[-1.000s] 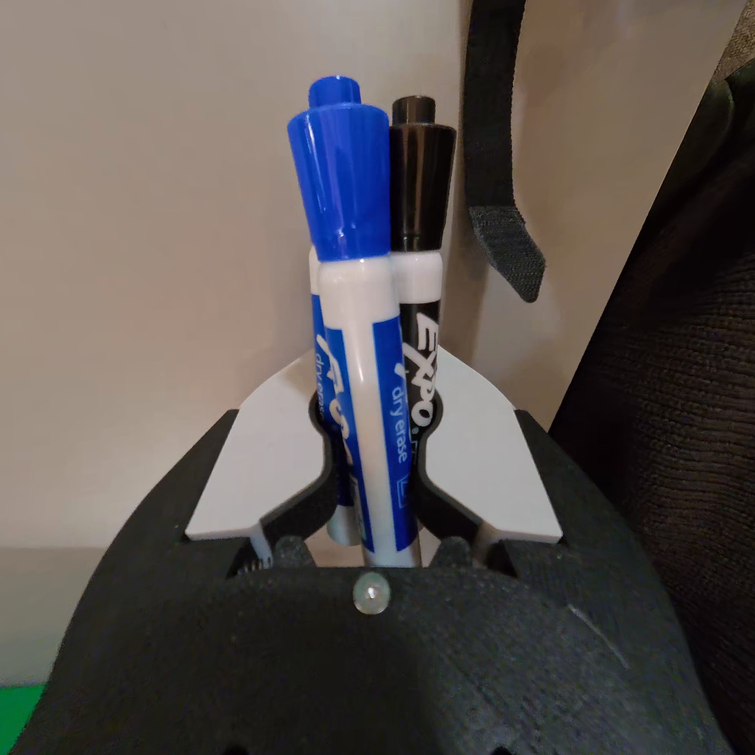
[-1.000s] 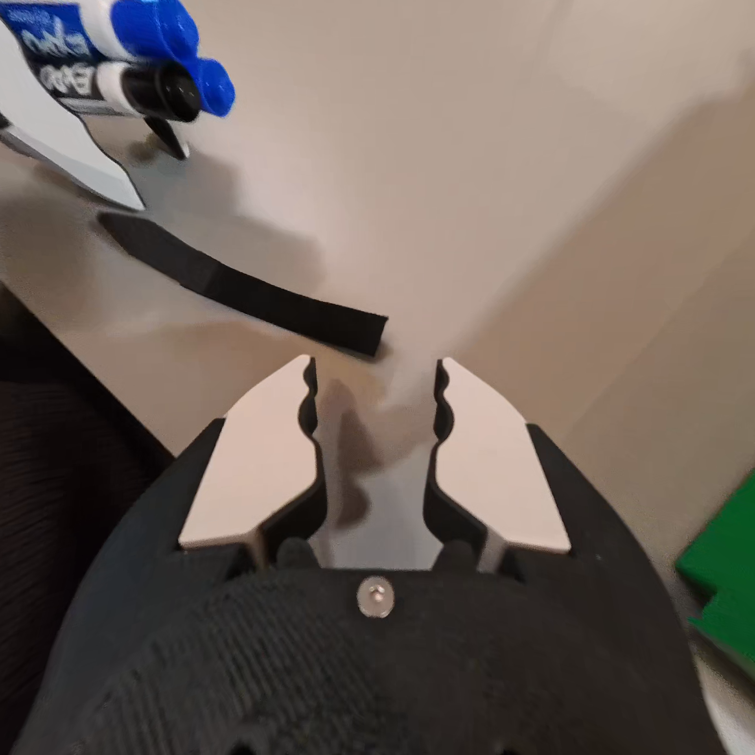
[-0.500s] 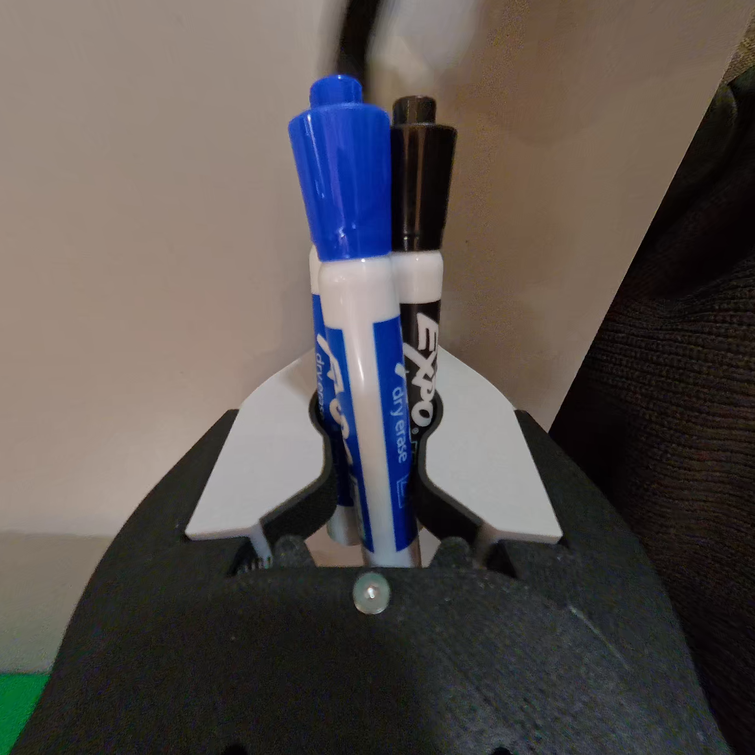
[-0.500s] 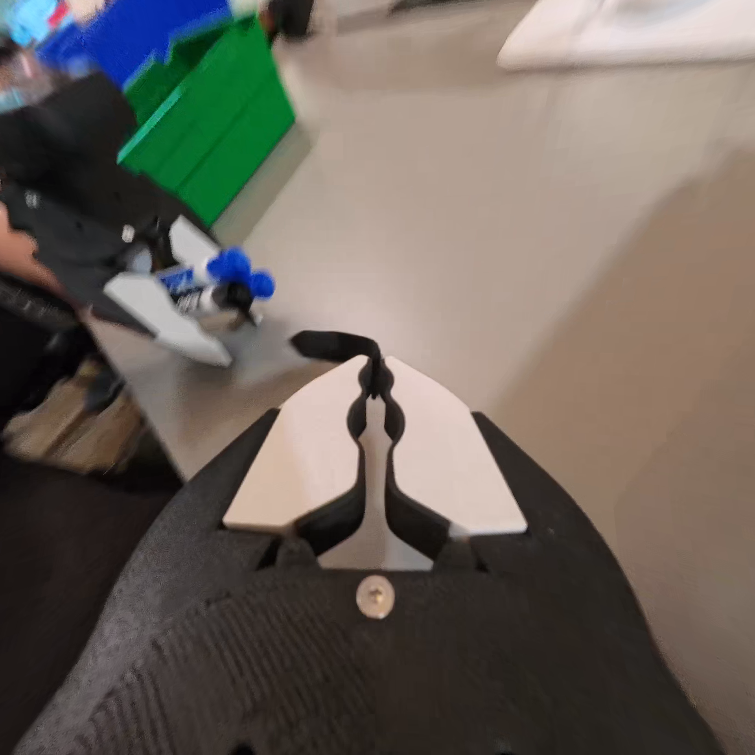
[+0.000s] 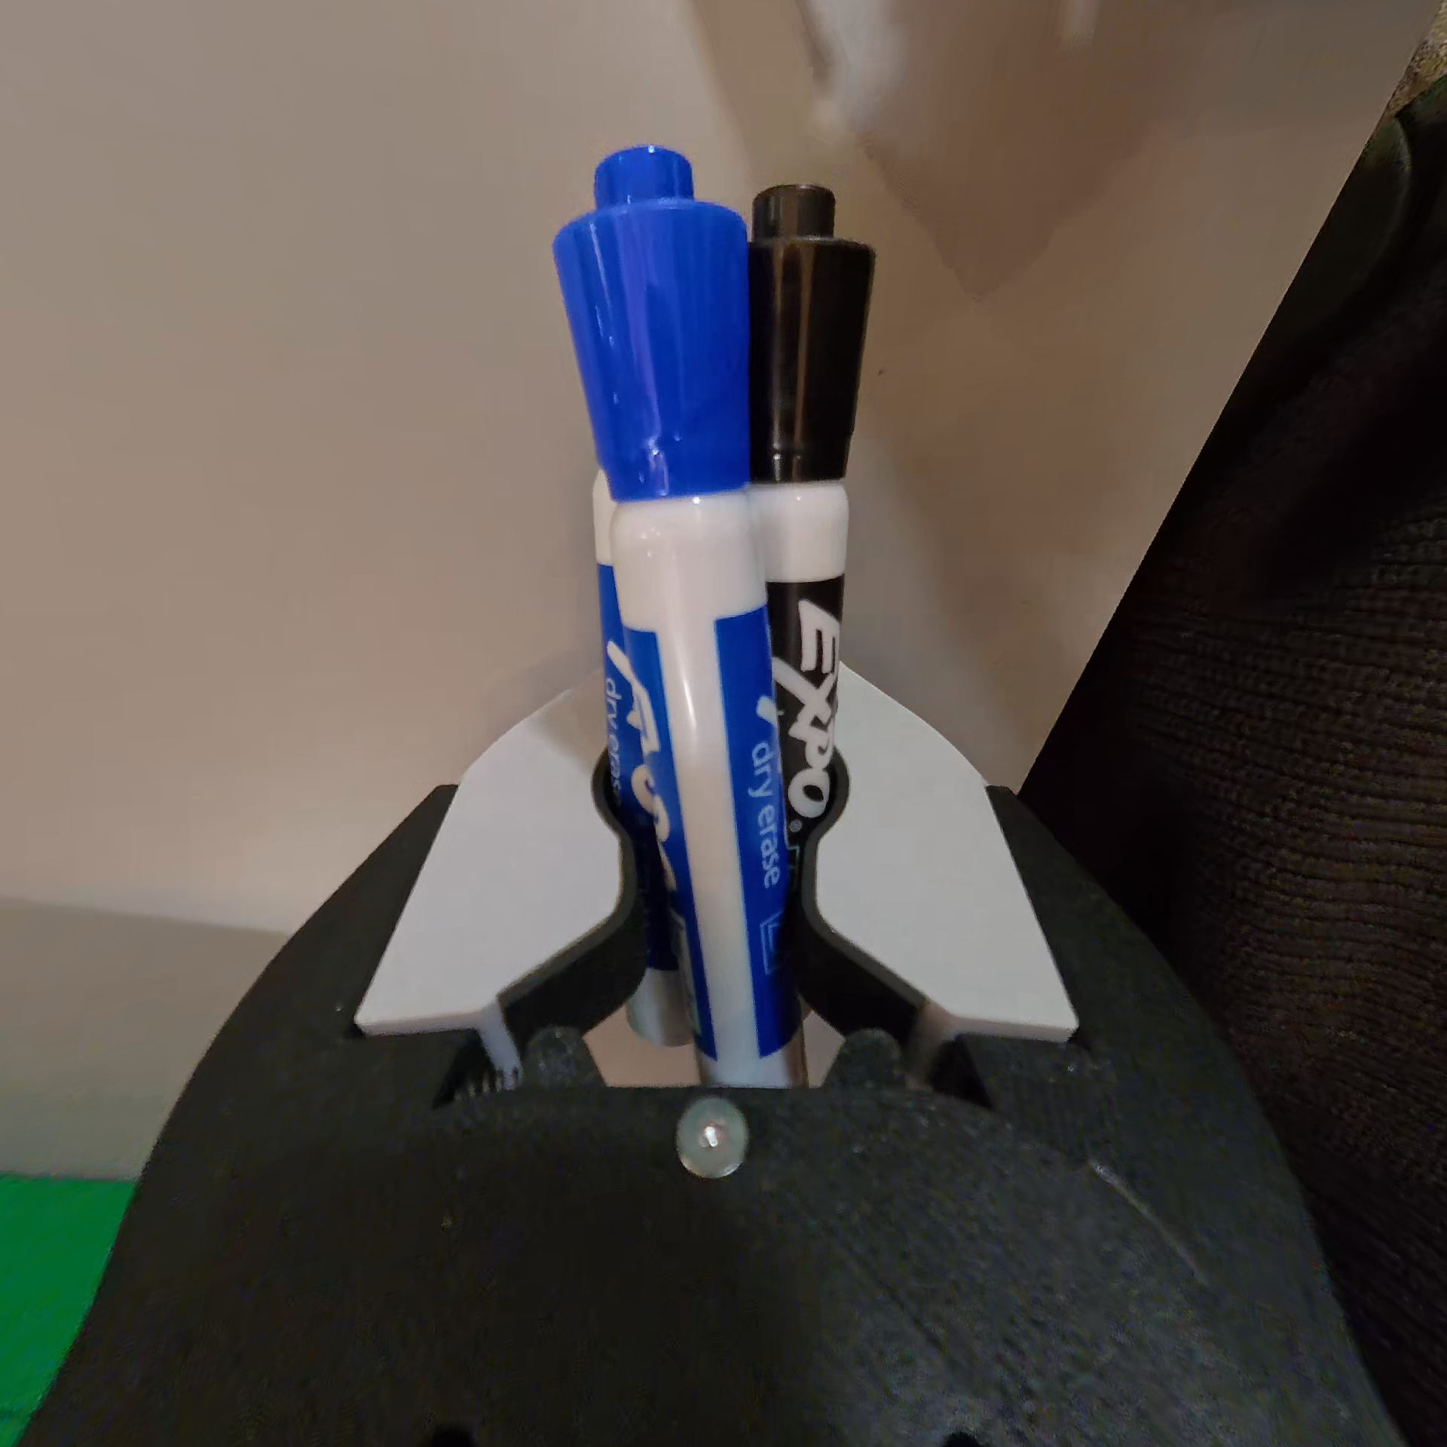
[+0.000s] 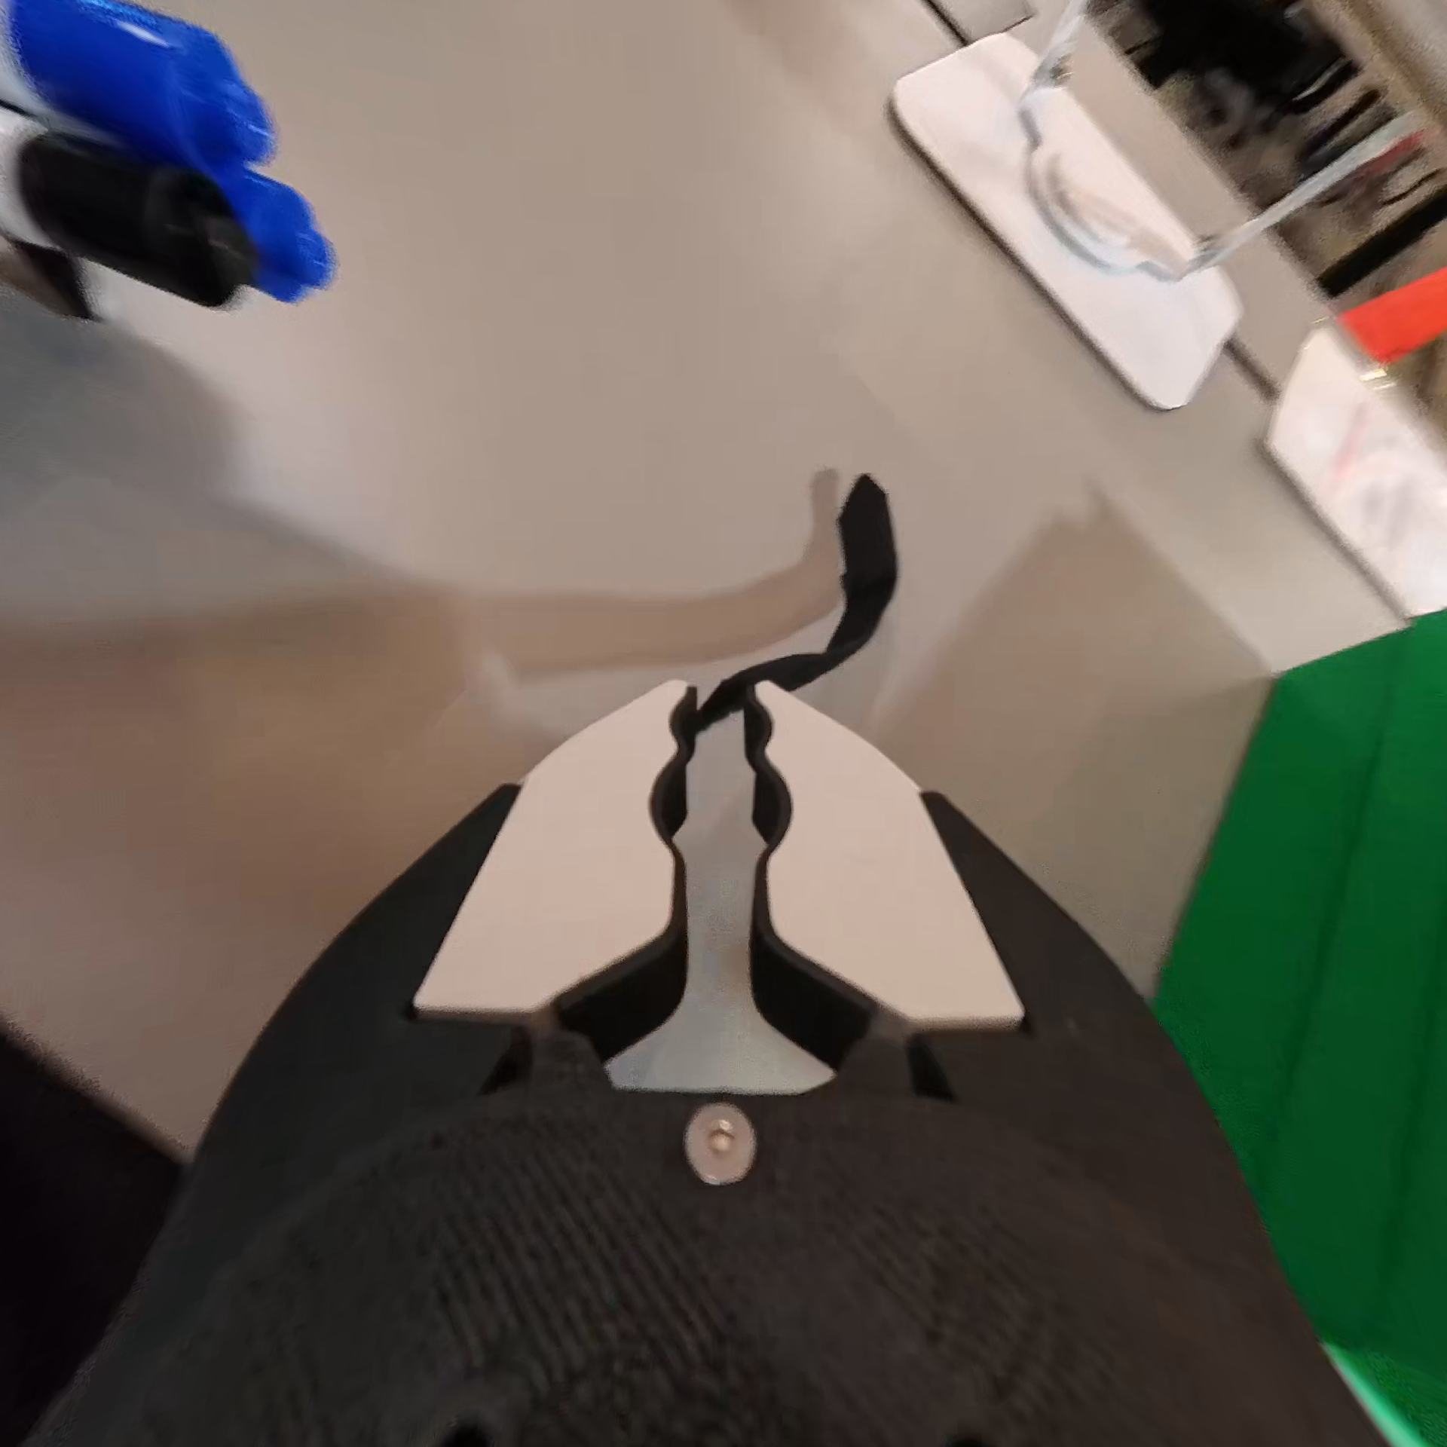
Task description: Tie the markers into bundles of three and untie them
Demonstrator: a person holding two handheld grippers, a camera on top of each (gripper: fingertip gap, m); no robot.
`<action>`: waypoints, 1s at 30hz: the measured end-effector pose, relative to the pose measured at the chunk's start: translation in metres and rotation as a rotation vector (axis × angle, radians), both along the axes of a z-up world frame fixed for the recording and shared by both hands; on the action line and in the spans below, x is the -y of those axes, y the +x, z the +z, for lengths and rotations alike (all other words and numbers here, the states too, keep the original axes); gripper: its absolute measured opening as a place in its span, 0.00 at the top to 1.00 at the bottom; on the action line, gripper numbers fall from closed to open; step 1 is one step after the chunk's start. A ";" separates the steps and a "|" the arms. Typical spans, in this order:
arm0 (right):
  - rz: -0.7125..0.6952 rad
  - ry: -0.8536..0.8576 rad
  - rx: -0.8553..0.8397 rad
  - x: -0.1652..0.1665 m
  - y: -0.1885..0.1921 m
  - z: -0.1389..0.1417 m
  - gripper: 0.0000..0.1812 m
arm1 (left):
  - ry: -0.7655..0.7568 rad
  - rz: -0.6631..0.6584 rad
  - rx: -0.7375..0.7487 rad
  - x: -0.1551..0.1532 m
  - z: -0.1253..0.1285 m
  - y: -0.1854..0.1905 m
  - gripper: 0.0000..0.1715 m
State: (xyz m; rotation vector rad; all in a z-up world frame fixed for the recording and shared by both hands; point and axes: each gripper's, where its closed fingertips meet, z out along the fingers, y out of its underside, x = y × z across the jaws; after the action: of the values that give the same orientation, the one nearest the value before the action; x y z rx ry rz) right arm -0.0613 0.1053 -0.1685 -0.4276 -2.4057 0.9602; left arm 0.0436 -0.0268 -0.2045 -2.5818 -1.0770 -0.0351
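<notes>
My left claw (image 5: 716, 752) squeezed three markers (image 5: 689, 626) — two blue, one black. My right claw (image 6: 724, 701) pinched black strap (image 6: 857, 579) at tips — above tan worktop (image 6: 548, 352).

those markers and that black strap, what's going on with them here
A person holds a gripper in each hand over a beige table. The left gripper is shut on a bundle of three markers: two blue markers and a black marker, caps pointing away from it. The right gripper pinches one end of a black strap at its fingertips, the rest curling free above the table. The markers are unbound.
</notes>
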 end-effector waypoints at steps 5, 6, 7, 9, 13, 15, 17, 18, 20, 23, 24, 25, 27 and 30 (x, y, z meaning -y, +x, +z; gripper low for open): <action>0.157 -0.054 0.182 0.020 0.053 -0.011 0.81 | -0.002 0.000 0.009 0.001 -0.002 -0.001 0.73; 0.185 -0.036 0.171 0.021 0.058 -0.012 0.80 | -0.001 -0.001 0.011 0.001 -0.002 -0.001 0.73; 0.204 -0.020 0.136 0.021 0.059 -0.012 0.79 | -0.001 -0.002 0.012 0.001 -0.003 -0.001 0.73; 0.192 -0.019 0.033 0.017 0.047 -0.003 0.80 | -0.003 -0.005 0.013 0.001 -0.003 -0.001 0.73; 0.113 -0.075 -0.007 -0.006 0.010 0.010 0.76 | -0.004 -0.012 0.019 0.000 -0.003 0.000 0.73; 0.127 -0.064 0.027 -0.020 -0.009 0.003 0.69 | -0.003 -0.012 0.020 0.000 -0.003 0.000 0.73; 0.160 -0.072 0.107 -0.028 -0.021 -0.007 0.65 | 0.000 -0.012 0.018 -0.001 -0.002 -0.001 0.73; 0.184 -0.088 0.176 -0.028 -0.022 -0.012 0.62 | 0.002 -0.012 0.017 -0.001 -0.002 -0.001 0.73; 0.231 -0.095 0.260 -0.024 -0.027 -0.018 0.59 | 0.004 -0.015 0.016 -0.002 -0.001 -0.001 0.73; 0.303 0.001 0.289 -0.015 -0.039 -0.029 0.55 | -0.002 -0.020 0.016 -0.003 -0.001 0.000 0.73; 0.328 0.033 0.319 -0.010 -0.041 -0.034 0.56 | -0.004 -0.021 0.016 -0.004 -0.001 0.000 0.73; 0.358 0.058 0.356 -0.005 -0.041 -0.039 0.57 | -0.007 -0.022 0.016 -0.004 -0.001 0.000 0.73; 0.398 0.066 0.389 0.005 -0.043 -0.042 0.58 | -0.012 -0.025 0.012 -0.004 0.001 0.001 0.73; 0.416 0.074 0.377 0.004 -0.045 -0.042 0.61 | -0.006 -0.022 0.005 -0.004 0.003 0.002 0.73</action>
State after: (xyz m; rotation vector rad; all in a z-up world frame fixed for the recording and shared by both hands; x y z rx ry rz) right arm -0.1062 0.1008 -0.2107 -0.0806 -2.9382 1.0286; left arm 0.0460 -0.0229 -0.2012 -2.6000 -1.0521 -0.0441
